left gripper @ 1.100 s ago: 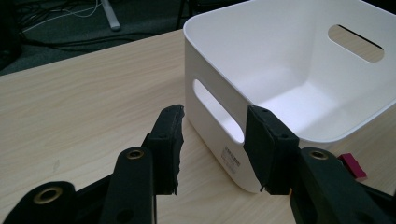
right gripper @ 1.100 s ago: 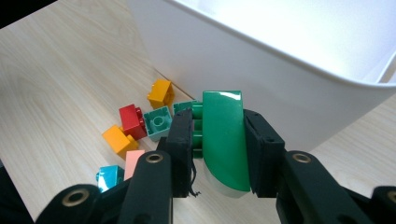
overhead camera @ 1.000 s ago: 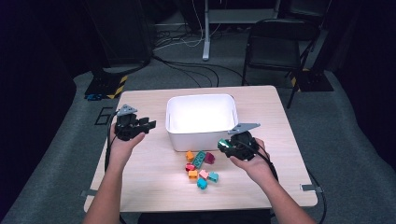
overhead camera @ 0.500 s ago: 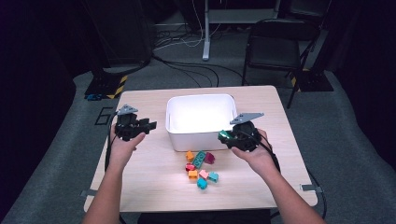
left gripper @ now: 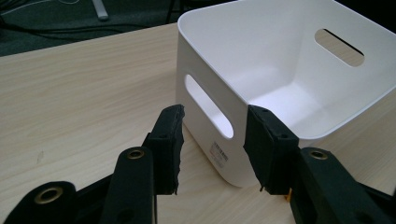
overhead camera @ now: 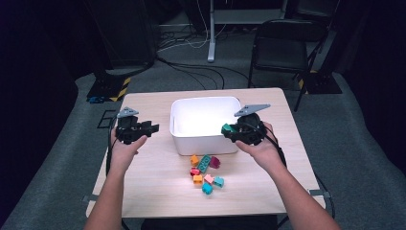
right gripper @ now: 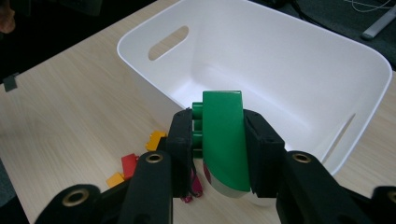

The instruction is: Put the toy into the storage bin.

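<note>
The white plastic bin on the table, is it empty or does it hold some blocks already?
Empty: the white plastic bin shows a bare floor in both gripper views.

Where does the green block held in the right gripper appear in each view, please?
High view: green block at the bin's right front corner.
Left gripper view: not in it.
Right gripper view: bottom centre, clamped between the jaws.
Shared landmark: the white bin.

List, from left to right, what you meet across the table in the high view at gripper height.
Left gripper → white bin → green block → right gripper, shut on that block at the bin's right rim.
</note>
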{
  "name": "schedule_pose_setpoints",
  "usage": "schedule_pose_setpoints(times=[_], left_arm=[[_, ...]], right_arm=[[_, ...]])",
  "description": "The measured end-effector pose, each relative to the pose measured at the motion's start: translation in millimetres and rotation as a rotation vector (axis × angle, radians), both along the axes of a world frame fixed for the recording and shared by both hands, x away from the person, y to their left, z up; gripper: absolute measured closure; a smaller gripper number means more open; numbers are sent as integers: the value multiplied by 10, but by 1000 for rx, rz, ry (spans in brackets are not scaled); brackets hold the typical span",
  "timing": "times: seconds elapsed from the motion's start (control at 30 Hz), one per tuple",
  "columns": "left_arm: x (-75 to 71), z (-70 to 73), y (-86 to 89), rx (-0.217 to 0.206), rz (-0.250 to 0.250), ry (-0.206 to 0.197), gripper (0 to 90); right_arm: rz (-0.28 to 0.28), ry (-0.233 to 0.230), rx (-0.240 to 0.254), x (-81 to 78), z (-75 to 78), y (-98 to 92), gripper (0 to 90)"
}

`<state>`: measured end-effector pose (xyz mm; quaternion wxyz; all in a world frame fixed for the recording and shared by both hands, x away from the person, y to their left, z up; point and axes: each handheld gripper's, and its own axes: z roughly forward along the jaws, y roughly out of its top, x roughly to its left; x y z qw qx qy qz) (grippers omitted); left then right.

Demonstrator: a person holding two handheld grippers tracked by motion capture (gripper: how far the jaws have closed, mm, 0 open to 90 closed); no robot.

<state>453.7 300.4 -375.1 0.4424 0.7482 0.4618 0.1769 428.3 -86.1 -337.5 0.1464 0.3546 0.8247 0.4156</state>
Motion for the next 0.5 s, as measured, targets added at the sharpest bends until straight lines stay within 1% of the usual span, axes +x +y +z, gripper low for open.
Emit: schedule_pose_setpoints(times=[0.1, 0.17, 0.23, 0.27, 0.4, 0.5], left_arm=[[-3, 7, 14, 1, 6, 3, 557], [-7, 15, 31, -2, 12, 5, 549], [-5, 16, 37, 0, 9, 4, 544], [-2, 16, 41, -2, 9, 2, 541], [2, 14, 40, -2, 7, 5, 529], [8, 11, 38, -2, 3, 1, 516]], right_arm=[[0, -1, 8, 23, 38, 18, 661], [-2, -13, -5, 74, 81, 58, 661], [-5, -13, -17, 122, 93, 89, 661], [-4, -18, -24, 157, 91, 104, 661], [-28, -1, -38, 294, 44, 164, 661], [-40, 7, -47, 398, -15, 204, 661]])
